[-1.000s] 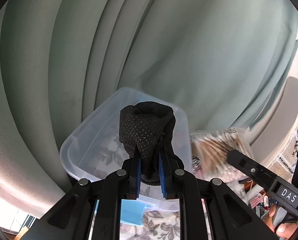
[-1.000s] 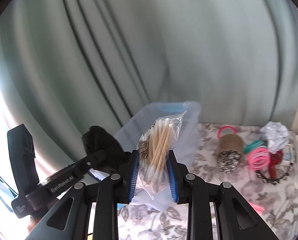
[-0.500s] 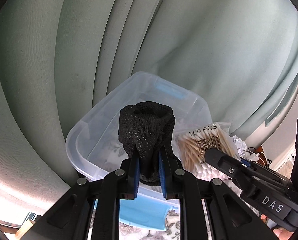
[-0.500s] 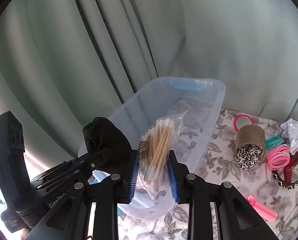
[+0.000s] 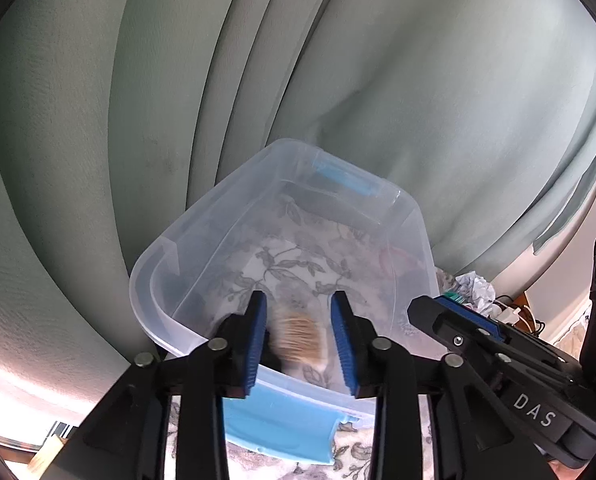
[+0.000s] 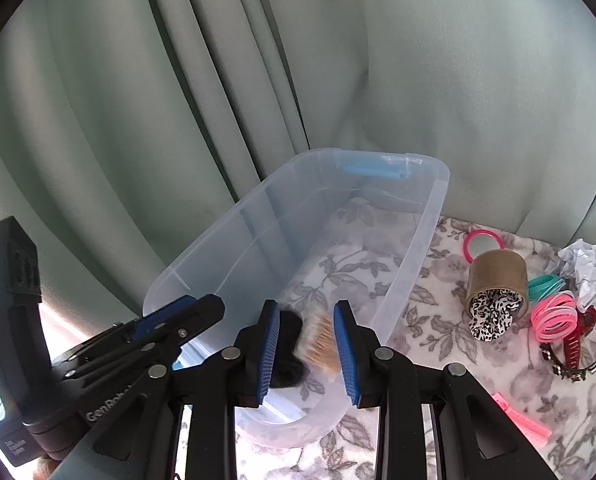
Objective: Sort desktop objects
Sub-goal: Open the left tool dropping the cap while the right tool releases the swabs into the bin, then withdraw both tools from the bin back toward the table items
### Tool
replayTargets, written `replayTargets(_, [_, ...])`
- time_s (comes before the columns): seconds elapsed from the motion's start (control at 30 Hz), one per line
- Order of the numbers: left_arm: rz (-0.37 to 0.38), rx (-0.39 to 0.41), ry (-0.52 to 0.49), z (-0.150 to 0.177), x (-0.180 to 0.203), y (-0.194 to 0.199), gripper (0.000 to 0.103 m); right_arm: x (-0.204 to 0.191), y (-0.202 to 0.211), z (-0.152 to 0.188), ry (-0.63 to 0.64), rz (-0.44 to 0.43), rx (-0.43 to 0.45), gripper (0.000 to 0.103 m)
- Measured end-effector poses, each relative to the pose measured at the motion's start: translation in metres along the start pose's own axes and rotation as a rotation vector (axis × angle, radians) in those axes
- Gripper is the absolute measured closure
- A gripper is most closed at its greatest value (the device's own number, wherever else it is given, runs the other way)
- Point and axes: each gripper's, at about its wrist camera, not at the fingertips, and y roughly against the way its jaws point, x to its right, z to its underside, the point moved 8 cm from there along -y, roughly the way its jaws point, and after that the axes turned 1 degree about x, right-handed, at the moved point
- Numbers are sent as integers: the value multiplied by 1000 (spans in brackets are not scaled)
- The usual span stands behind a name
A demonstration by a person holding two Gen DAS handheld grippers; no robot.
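Both grippers sit over the near end of the clear bin (image 6: 398, 264). Left gripper (image 5: 299, 334): jaws opening, nothing clamped; a blurred cotton swab pack (image 5: 300, 338) shows between them but down inside the bin. Right gripper (image 6: 306, 346): jaws apart, pads clear of the swab pack (image 6: 318, 344), which looks mid-drop beside the black fabric item (image 6: 287, 354) on the bin floor. So two items look binned. Left outside on the floral cloth (image 6: 438, 332): pink clip (image 6: 522, 420), cardboard tube with patterned scrunchie (image 6: 496, 292), pink bangles (image 6: 554, 316), red claw clip (image 6: 578, 336), teal bands (image 6: 546, 284), crumpled paper (image 6: 586, 264), pink ring (image 6: 482, 242). Most sorting remains
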Motion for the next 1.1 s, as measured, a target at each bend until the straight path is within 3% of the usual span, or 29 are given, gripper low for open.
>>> replayTargets(0.1, [-7,12,1,3,-2,17,56,-1,3,0,2,0,2,71])
replayTargets(0.33, [-29,29,-1,8,-13,47,48,-4,12,1,6,7,12,69])
replayTargets(0.47, [-36,43,-4,8,-11,56,47,0,21,2,-9,25,28,58])
replayTargets(0.67, [-47,79,5,6,-5,71,37,4,44,2,-23,22,74,42])
replayTargets(0.8, [-50,106,-1,5,2,84,33,4,60,2,-22,16,104,39])
replayTargets(1.1, [-36,149,-17,5,20,107,27,16,95,5,-46,16,178,17])
